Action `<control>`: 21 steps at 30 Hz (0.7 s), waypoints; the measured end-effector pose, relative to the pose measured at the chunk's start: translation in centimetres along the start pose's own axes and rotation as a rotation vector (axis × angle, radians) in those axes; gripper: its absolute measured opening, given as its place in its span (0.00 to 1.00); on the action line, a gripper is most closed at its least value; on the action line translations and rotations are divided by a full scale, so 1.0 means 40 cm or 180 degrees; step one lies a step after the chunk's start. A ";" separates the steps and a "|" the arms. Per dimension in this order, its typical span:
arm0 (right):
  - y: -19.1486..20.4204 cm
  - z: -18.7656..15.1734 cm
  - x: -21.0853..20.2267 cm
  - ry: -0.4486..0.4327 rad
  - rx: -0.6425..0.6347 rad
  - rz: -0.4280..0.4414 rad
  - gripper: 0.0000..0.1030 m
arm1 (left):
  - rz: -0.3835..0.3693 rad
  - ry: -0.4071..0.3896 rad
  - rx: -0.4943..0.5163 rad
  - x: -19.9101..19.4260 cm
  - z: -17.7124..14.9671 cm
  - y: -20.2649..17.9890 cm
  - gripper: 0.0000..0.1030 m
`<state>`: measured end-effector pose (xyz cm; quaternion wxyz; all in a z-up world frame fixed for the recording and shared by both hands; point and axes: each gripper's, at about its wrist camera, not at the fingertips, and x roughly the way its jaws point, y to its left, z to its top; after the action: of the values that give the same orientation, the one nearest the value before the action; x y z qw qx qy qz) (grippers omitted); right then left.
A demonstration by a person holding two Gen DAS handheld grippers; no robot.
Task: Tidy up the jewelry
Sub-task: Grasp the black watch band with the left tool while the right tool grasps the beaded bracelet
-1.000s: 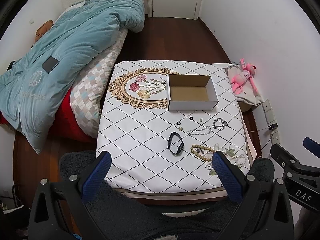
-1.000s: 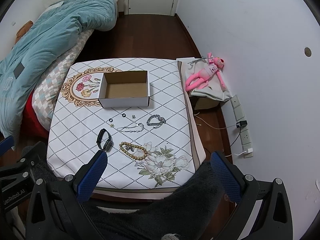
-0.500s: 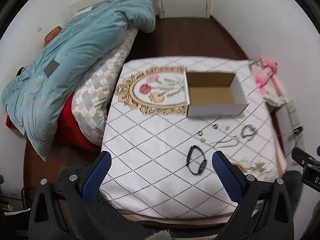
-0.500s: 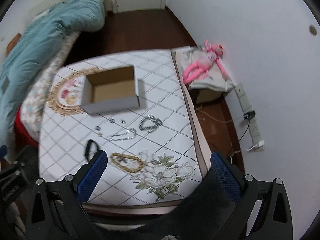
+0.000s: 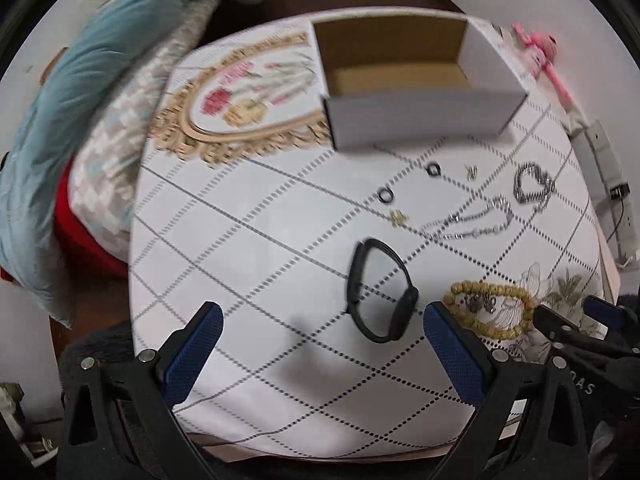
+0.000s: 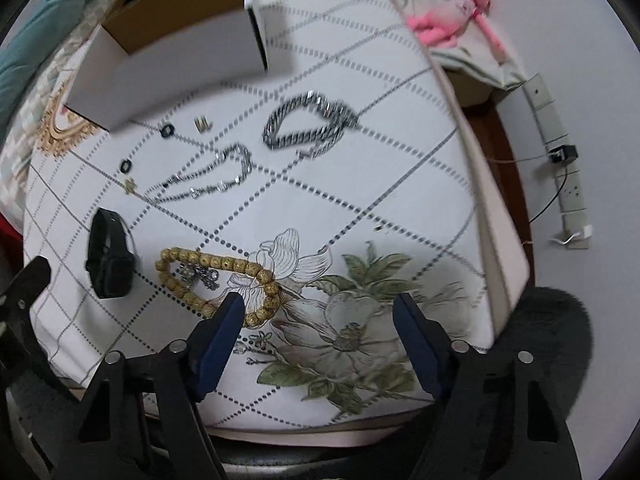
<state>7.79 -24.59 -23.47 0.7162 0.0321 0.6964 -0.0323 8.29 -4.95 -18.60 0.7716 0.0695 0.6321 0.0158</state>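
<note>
An open empty cardboard box [image 5: 404,80] [image 6: 176,48] stands at the back of the patterned table [image 5: 248,264]. In front of it lie a black wristband [image 5: 378,292] [image 6: 109,258], a wooden bead bracelet [image 5: 490,312] [image 6: 216,280], a thin silver chain [image 5: 468,222] [image 6: 208,178], a thick silver chain [image 5: 534,186] [image 6: 310,126], two small black rings [image 5: 434,169] [image 5: 386,196] and small earrings [image 5: 398,218]. My left gripper [image 5: 318,344] is open and empty, just short of the wristband. My right gripper [image 6: 318,332] is open and empty, its left finger next to the bead bracelet.
A bed with a teal duvet [image 5: 92,92] and a checked pillow [image 5: 116,148] lies left of the table. A pink plush toy [image 6: 452,16] on a bag and a power strip [image 6: 560,152] are at the right by the white wall.
Both grippers have moved down and forward toward the table, so the jewelry looks much larger. The left one now nears the wristband, the right one the bead bracelet. Both stay open.
</note>
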 end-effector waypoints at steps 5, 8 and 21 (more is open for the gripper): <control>0.009 -0.002 0.047 0.0098 -0.0031 0.0042 0.62 | -0.0116 0.0101 0.0087 0.047 -0.003 -0.034 0.99; 0.013 -0.010 0.067 0.0142 -0.0051 0.0016 0.54 | -0.0162 0.0169 0.0098 0.070 -0.005 -0.045 0.97; -0.038 0.007 0.056 0.0052 0.0011 -0.0022 0.13 | -0.0240 0.0214 0.0052 0.125 0.008 -0.049 0.48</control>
<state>8.00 -26.13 -25.70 0.7103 0.0312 0.7023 -0.0357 9.48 -6.36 -23.65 0.7494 0.0513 0.6599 -0.0160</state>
